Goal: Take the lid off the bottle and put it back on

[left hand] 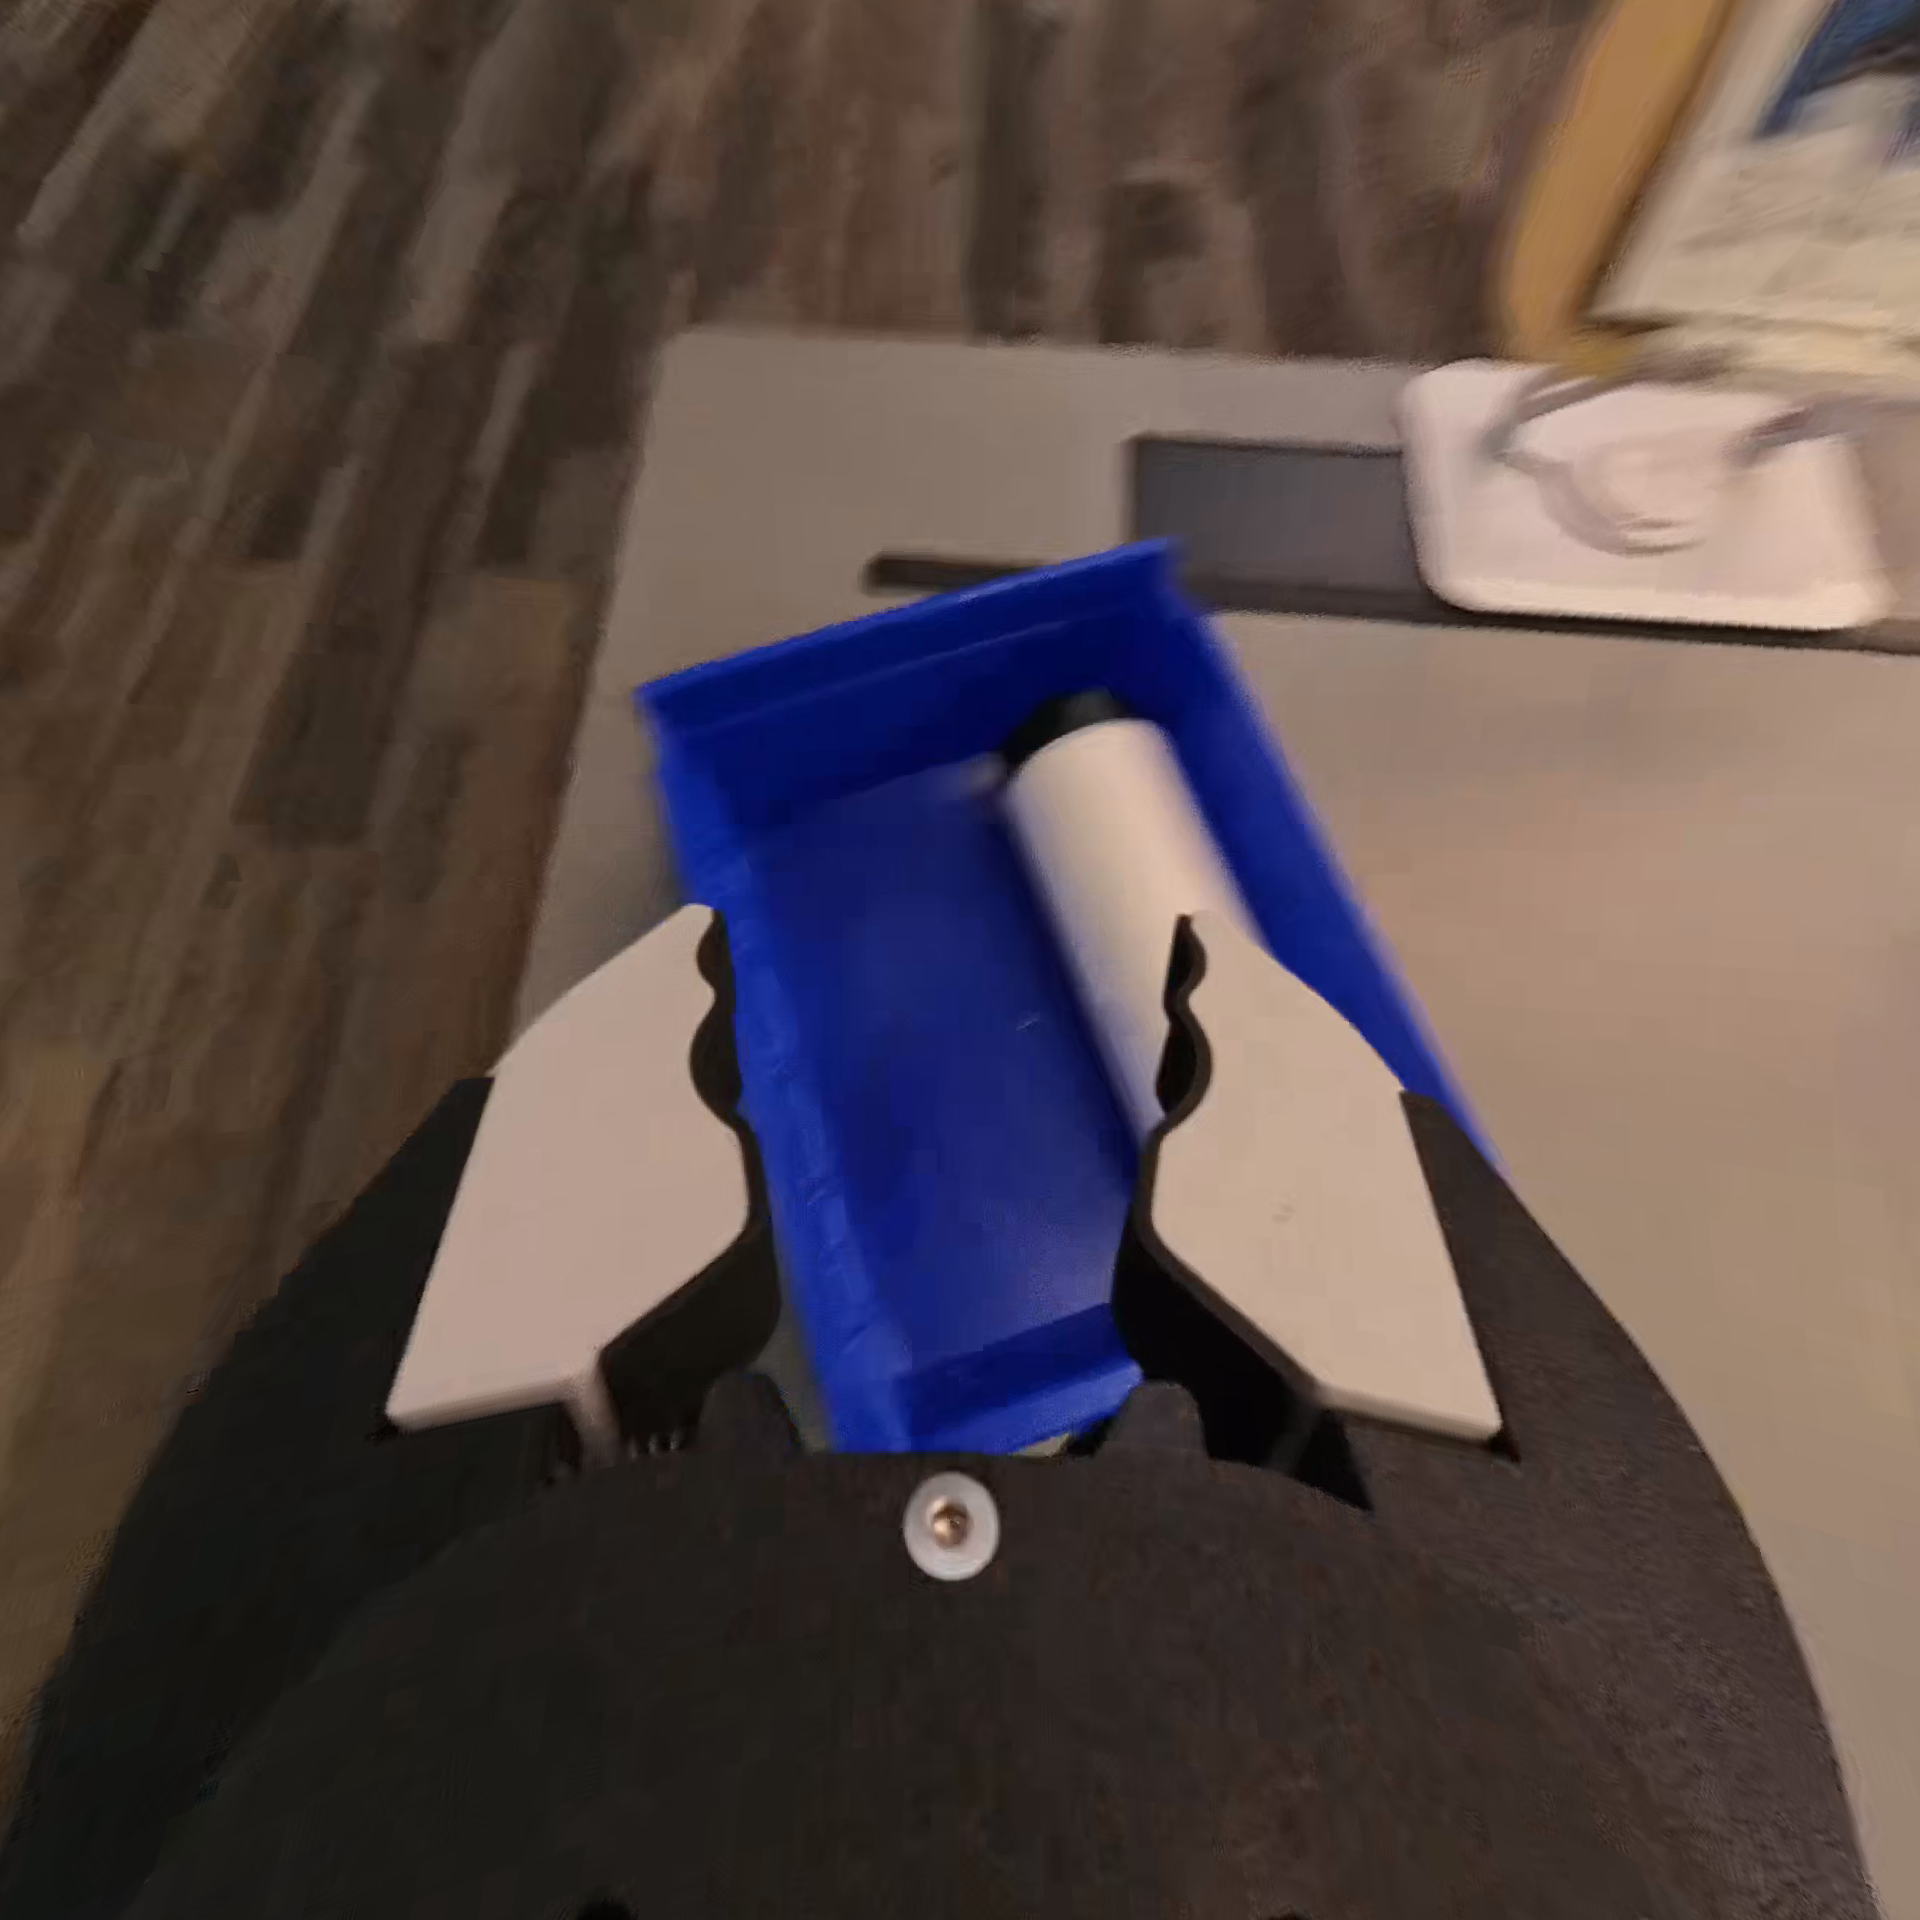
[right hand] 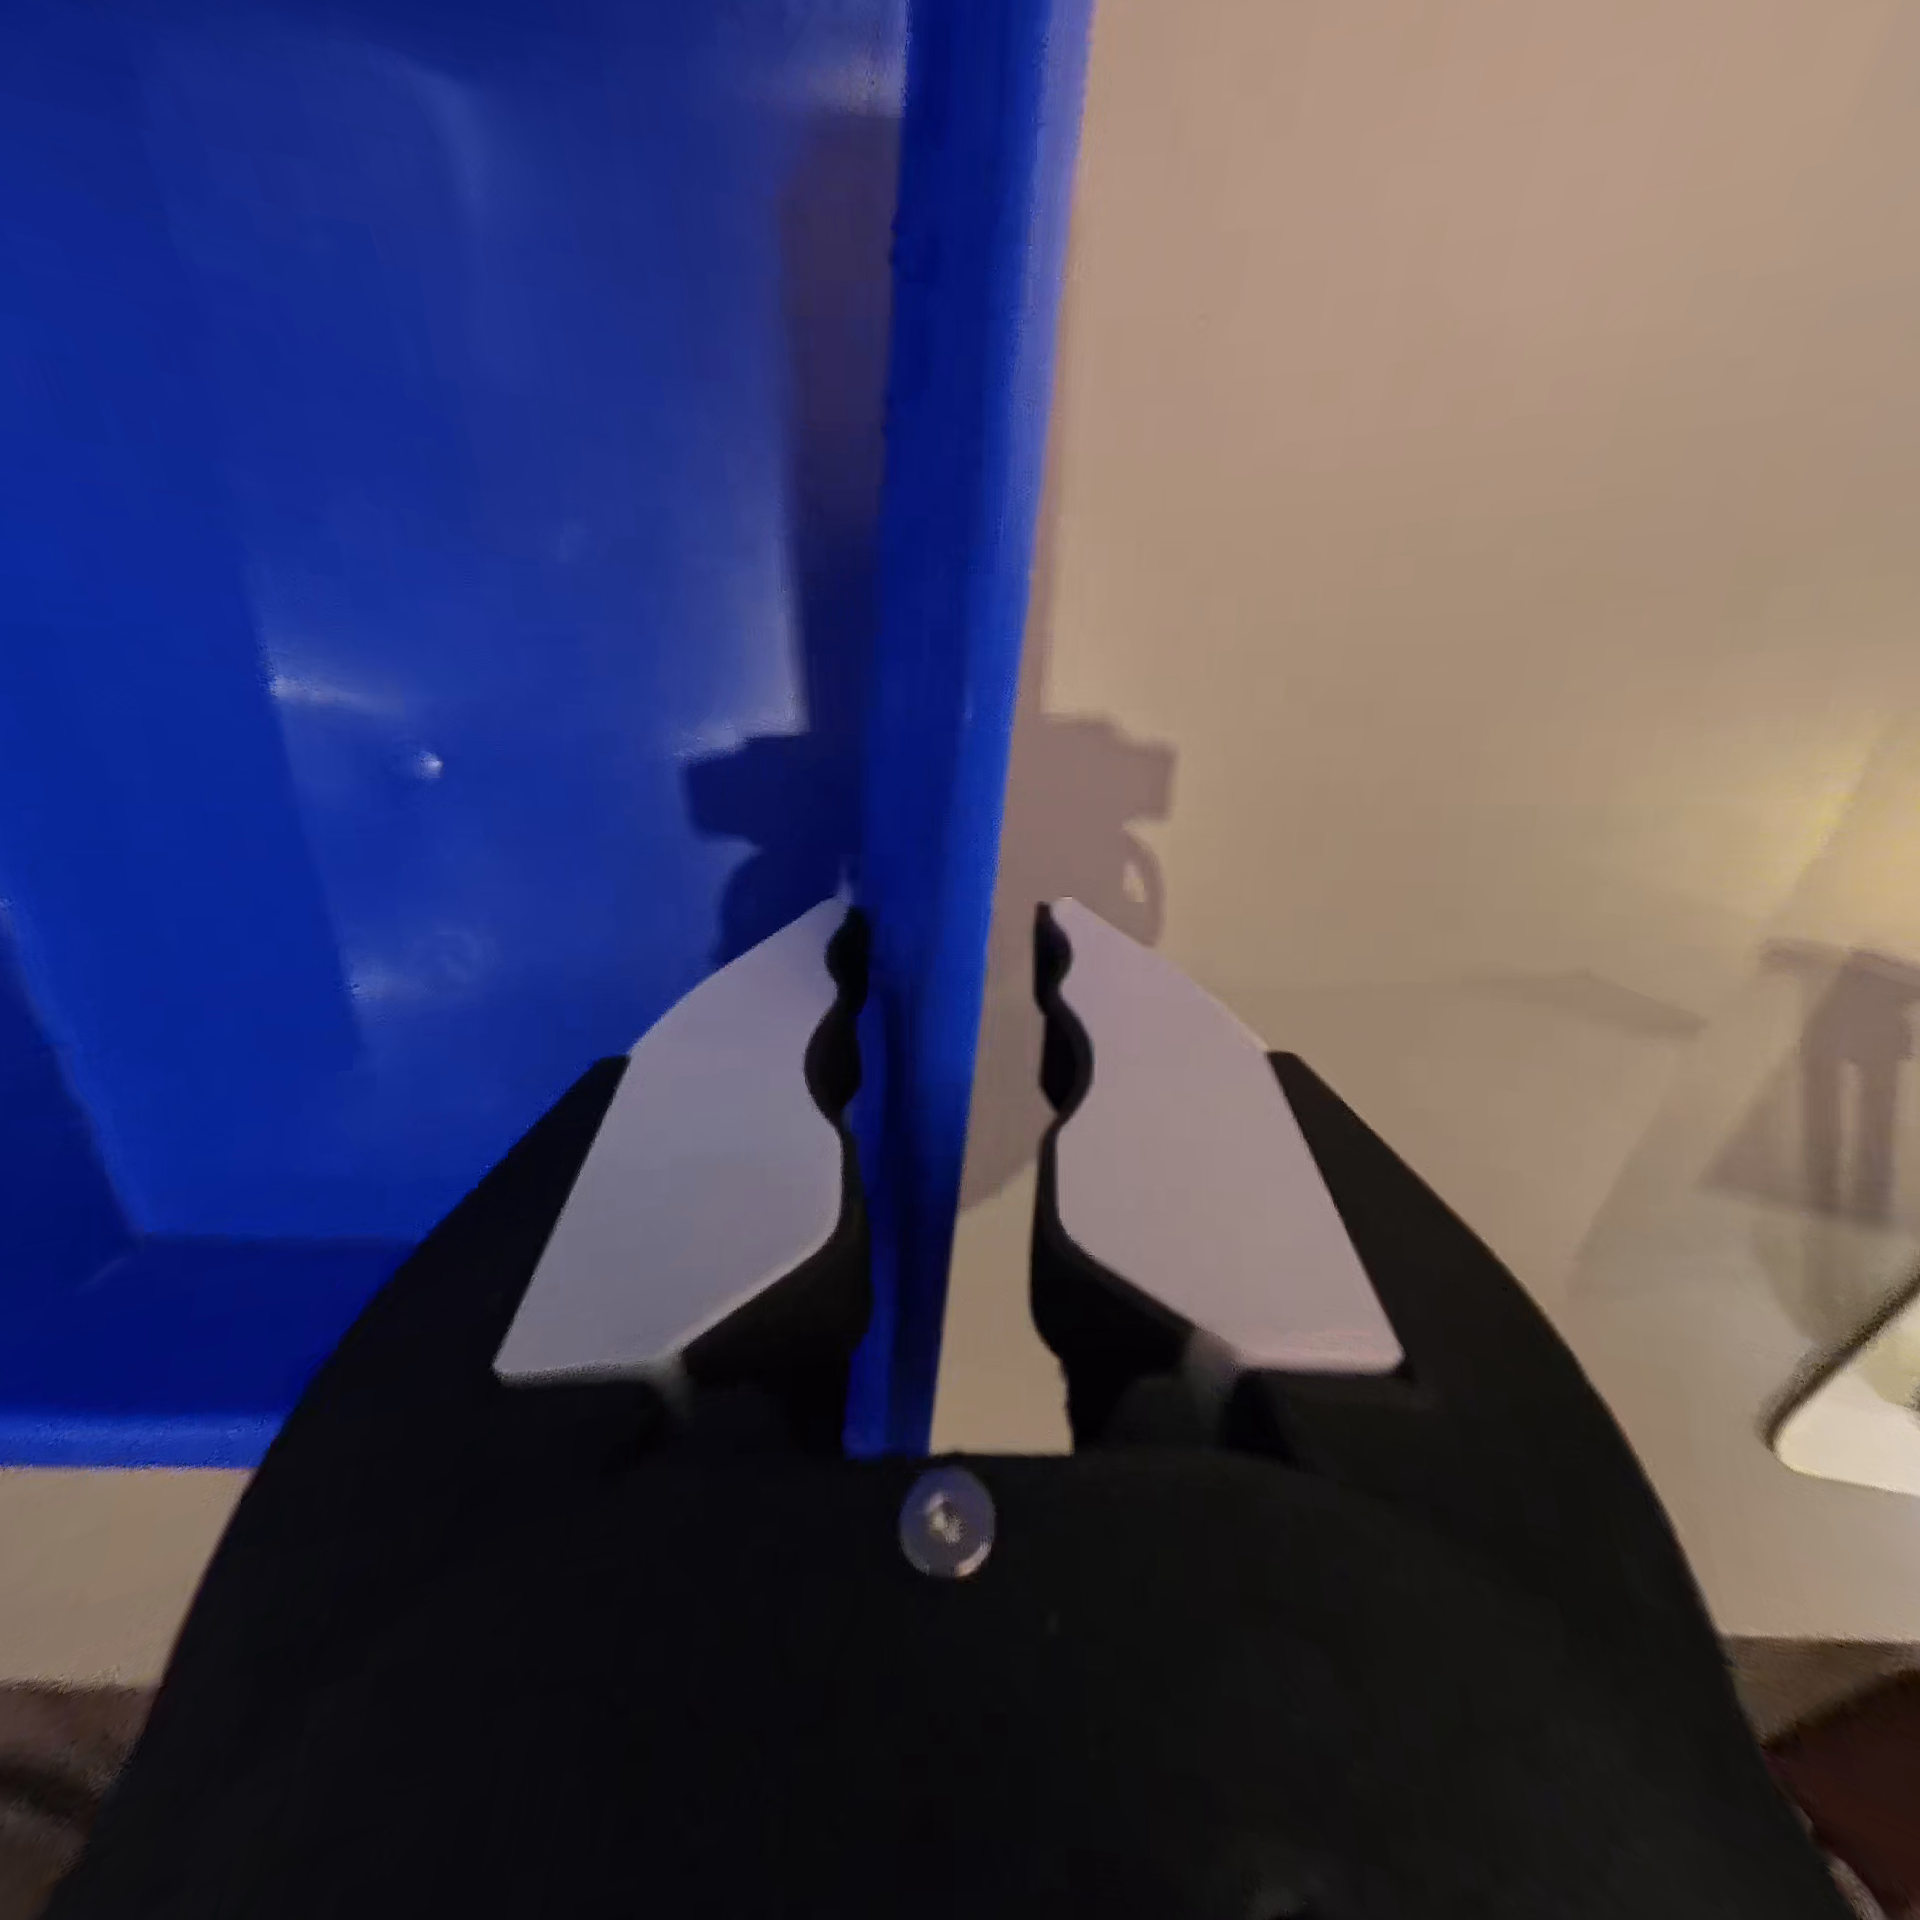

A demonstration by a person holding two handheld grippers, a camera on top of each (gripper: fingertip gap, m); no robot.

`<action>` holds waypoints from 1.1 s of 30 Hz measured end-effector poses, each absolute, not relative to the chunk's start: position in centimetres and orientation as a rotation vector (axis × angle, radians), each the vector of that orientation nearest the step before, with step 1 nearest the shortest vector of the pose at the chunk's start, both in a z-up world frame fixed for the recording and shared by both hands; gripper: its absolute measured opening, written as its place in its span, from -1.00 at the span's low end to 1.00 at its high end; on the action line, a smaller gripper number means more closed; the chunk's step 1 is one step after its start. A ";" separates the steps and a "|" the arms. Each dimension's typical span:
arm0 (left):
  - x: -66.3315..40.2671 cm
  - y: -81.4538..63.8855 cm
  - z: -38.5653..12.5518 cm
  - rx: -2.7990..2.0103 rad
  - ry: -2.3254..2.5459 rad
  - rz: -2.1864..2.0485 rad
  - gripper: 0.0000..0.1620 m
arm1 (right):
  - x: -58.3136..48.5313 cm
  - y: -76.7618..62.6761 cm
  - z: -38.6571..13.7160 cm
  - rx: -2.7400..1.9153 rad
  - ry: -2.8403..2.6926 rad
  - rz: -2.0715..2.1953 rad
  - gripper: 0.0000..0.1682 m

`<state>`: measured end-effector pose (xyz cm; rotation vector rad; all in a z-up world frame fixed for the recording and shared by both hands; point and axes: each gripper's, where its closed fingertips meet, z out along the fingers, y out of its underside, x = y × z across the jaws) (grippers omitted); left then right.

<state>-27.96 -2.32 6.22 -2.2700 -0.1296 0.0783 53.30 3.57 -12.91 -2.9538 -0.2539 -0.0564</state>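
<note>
the left gripper (left hand: 940, 925) hangs with fingers spread wide over a blue bin (left hand: 925, 1091) near the pale table's (left hand: 1558, 935) left edge, wood floor (left hand: 312, 416) beyond. the white bottle (left hand: 1101, 883), black lid (left hand: 1065, 719) on, lies inside along the bin's right wall. the right gripper (right hand: 945, 920) straddles that wall (right hand: 966, 623), left finger touching, right finger apart. a white tray (left hand: 1642, 499) sits farther back.

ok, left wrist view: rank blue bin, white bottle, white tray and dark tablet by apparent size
1. blue bin, largest, also nearest.
2. white tray.
3. white bottle, partly hidden by the jaws.
4. dark tablet, partly under the tray.
Tray versus bottle is close; distance makes it unsure.
</note>
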 end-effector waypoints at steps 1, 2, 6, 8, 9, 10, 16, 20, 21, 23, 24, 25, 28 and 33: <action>-30.1 -3.2 5.4 -2.311 -0.199 0.118 -0.07 | 53.7 3.8 -12.4 -2.910 -0.244 -0.111 -0.50; -31.5 -3.8 4.6 -2.341 -0.255 0.102 -0.07 | 54.0 4.2 -11.5 -2.846 -0.225 -0.167 -0.42; -34.5 -5.3 1.4 -2.433 -0.397 -0.045 -0.02 | 54.5 5.6 -4.6 -2.466 -0.125 -0.326 -0.30; -35.6 -5.5 0.0 -2.487 -0.416 -0.006 -0.03 | 52.8 5.7 -0.3 -2.288 -0.091 -0.281 -0.31; -35.9 -5.5 -0.7 -2.515 -0.417 0.011 -0.03 | 51.3 5.7 1.6 -2.219 -0.091 -0.217 -0.32; -35.7 -5.3 -1.5 -2.546 -0.408 -0.001 -0.03 | 49.4 5.5 3.5 -2.156 -0.103 -0.135 -0.32; -34.6 -4.4 -6.5 -2.767 -0.354 -0.042 -0.09 | 37.3 3.9 11.6 -1.872 -0.359 0.155 -0.33; -34.5 -3.8 -8.3 -2.812 -0.364 -0.080 -0.35 | 33.7 3.0 11.8 -1.816 -0.477 0.194 -0.39; -34.3 -4.1 -8.9 -2.849 -0.360 -0.098 -0.39 | 33.1 2.9 11.6 -1.817 -0.502 0.202 -0.40; -34.2 -4.4 -10.0 -2.908 -0.332 -0.090 -0.50 | 32.8 2.9 10.9 -1.839 -0.526 0.208 -0.40; -34.2 -4.4 -10.4 -2.925 -0.314 -0.086 -0.64 | 32.7 3.0 10.6 -1.851 -0.534 0.214 -0.40; -33.9 -4.0 -10.7 -2.932 -0.270 -0.097 -0.91 | 32.6 3.1 10.1 -1.863 -0.542 0.219 -0.40; -34.0 -3.3 -10.9 -2.936 -0.077 0.007 -0.89 | 32.4 3.9 8.9 -1.889 -0.561 0.235 -0.40; -32.2 -1.8 -10.9 -2.903 0.144 -0.033 -0.89 | 31.2 5.0 6.3 -1.968 -0.628 0.251 -0.40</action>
